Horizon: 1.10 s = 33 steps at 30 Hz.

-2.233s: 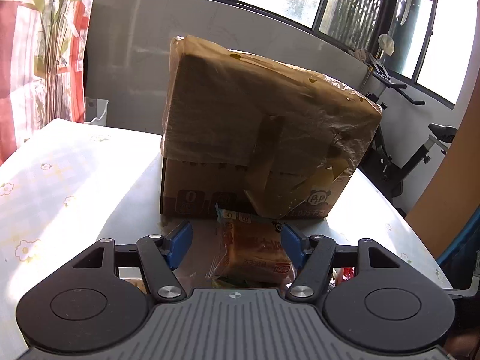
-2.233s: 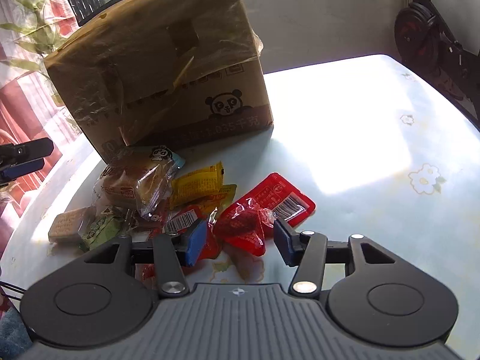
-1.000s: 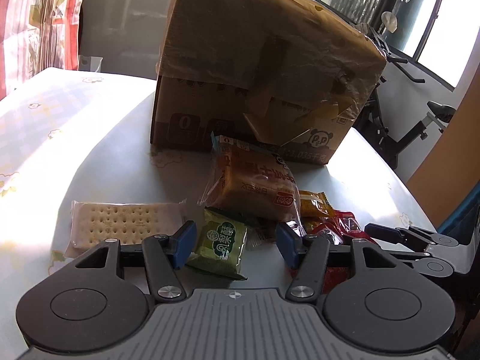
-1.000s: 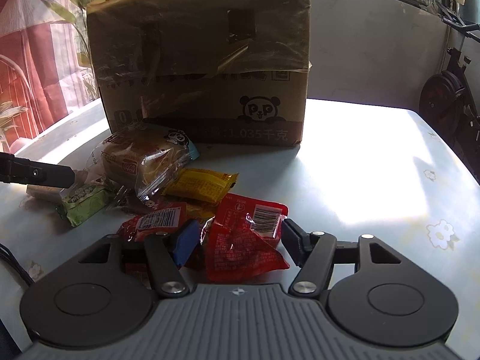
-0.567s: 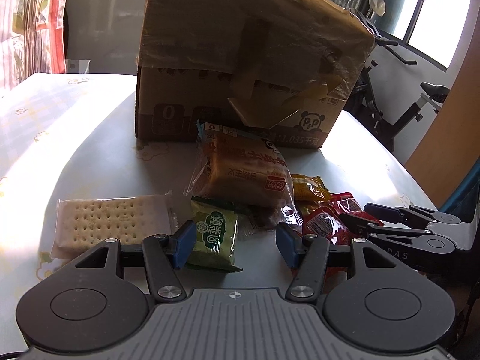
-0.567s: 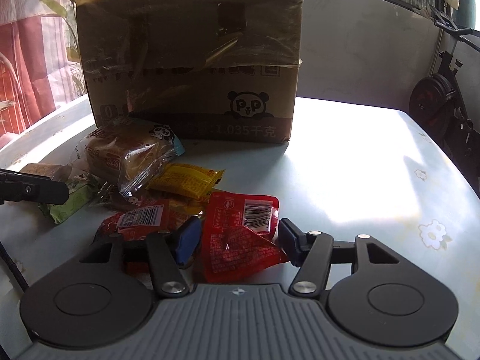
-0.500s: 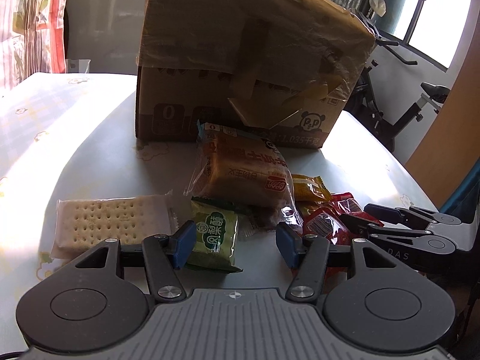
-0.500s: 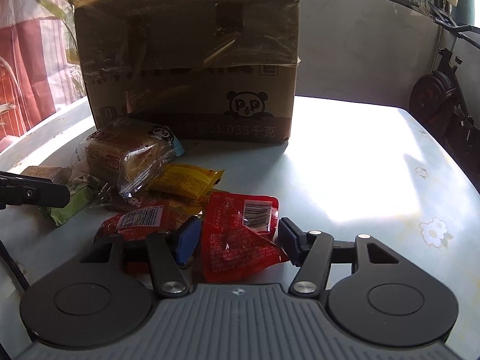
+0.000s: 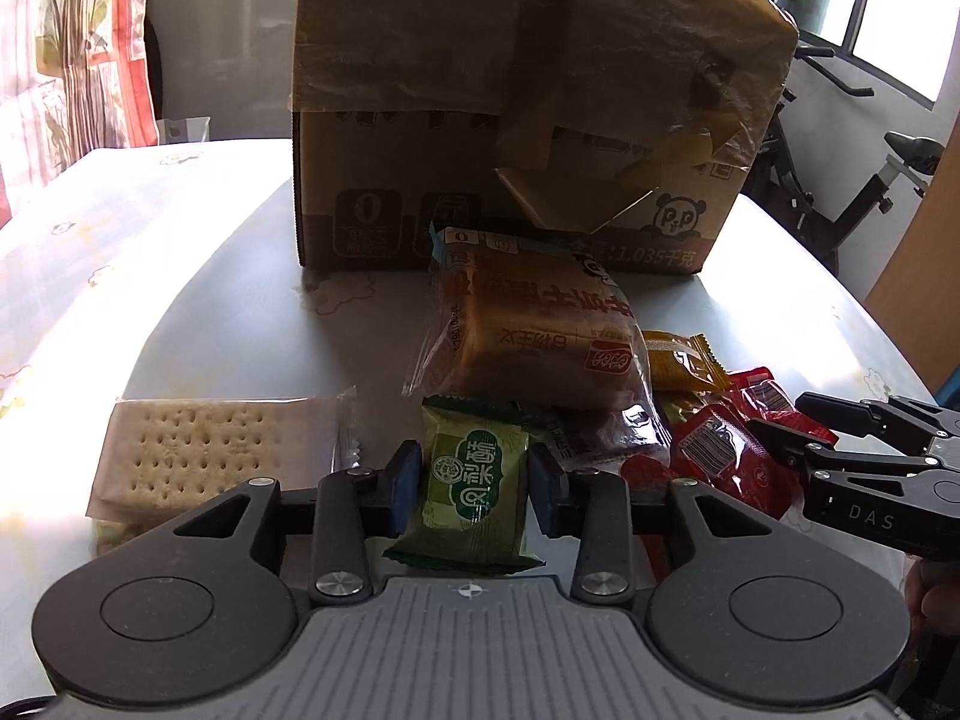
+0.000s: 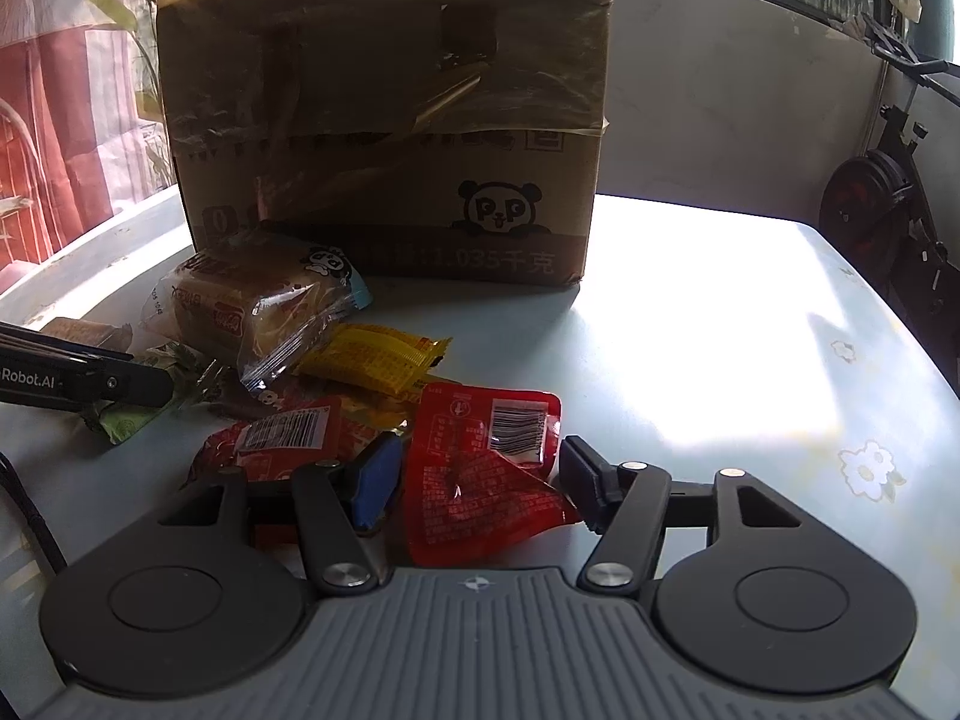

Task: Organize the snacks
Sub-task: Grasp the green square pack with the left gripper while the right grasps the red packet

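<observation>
Found the left gripper [image 9: 473, 468] clenched on a green packet [image 9: 471, 501], with jaws just drawn closer and blue pads [image 9: 403, 483] set against both side edges of the wrapper. Noted the packet lying lengthwise between the fingers, near end reaching back toward the gripper body. Recorded a clear-wrapped cracker packet [image 9: 210, 456] flat on the table [image 9: 180, 312], just left of the left finger. Observed a wrapped bread loaf [image 9: 540, 324] directly ahead of the fingertips, overlapping the far end of the green packet. Logged a taped cardboard box [image 9: 510, 90] with a panda mark standing upright farther ahead, beyond the loaf. Noted a yellow packet [image 9: 681, 360] ahead and to the right, beside the loaf. Found the right gripper [image 10: 480, 456] released, jaws standing wide. Recorded a red packet [image 10: 480, 480] lying on the table between those fingers, barcode end pointing away from the gripper; could not confirm pad contact on either side. Observed a second red packet [image 10: 282, 432] just left of the left finger, partly under it. Saw the black fingers of the left gripper reaching in well to the left of the right gripper, over the green wrapper.
</observation>
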{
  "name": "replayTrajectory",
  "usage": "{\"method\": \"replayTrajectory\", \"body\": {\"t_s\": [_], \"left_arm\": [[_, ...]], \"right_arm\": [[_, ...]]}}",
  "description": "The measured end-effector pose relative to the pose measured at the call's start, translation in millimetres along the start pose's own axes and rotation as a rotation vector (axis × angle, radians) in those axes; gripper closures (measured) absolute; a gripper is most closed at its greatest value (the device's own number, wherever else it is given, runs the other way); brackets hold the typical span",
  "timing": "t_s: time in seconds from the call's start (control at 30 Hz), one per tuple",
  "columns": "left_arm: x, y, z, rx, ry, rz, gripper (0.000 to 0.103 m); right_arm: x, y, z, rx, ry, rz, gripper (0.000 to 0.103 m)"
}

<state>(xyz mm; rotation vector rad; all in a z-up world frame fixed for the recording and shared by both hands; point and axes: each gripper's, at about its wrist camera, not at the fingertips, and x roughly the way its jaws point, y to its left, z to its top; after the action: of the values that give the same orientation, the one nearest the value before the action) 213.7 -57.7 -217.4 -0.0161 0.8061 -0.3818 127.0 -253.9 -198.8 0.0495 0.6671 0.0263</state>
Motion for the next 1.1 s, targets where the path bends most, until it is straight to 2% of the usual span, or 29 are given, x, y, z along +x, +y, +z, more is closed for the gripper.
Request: {"method": "replayTrajectory", "body": {"t_s": [0.2, 0.4, 0.47, 0.67, 0.77, 0.9, 1.1], "left_arm": [[-15.2, 8.7, -3.3, -0.058, -0.045, -0.029, 0.065], [-25.6, 7.2, 0.2, -0.062, -0.066, -0.057, 0.065], [-32.0, 8.3, 1.7, -0.064, -0.084, -0.067, 0.065], [-44.9, 10.4, 7.7, -0.083, -0.127, -0.07, 0.065], [-50.8, 10.3, 10.9, -0.081, -0.147, -0.067, 0.065], [-57.1, 7.9, 11.2, -0.071, -0.173, -0.072, 0.065], [-66.0, 7.1, 19.9, -0.062, -0.19, -0.069, 0.065]], "right_arm": [[-5.0, 1.5, 0.4, 0.011, 0.009, 0.007, 0.041], [-4.3, 1.9, 0.5, -0.004, 0.032, 0.016, 0.041], [-4.4, -0.4, 0.4, 0.003, 0.034, 0.018, 0.047], [-7.2, -2.6, 0.1, -0.025, 0.036, 0.023, 0.055], [-14.0, -7.6, 0.3, 0.01, 0.013, 0.054, 0.061], [-18.2, -11.6, -0.7, 0.031, 0.002, 0.075, 0.062], [-34.2, -15.5, 6.0, 0.061, -0.071, 0.087, 0.062]]}}
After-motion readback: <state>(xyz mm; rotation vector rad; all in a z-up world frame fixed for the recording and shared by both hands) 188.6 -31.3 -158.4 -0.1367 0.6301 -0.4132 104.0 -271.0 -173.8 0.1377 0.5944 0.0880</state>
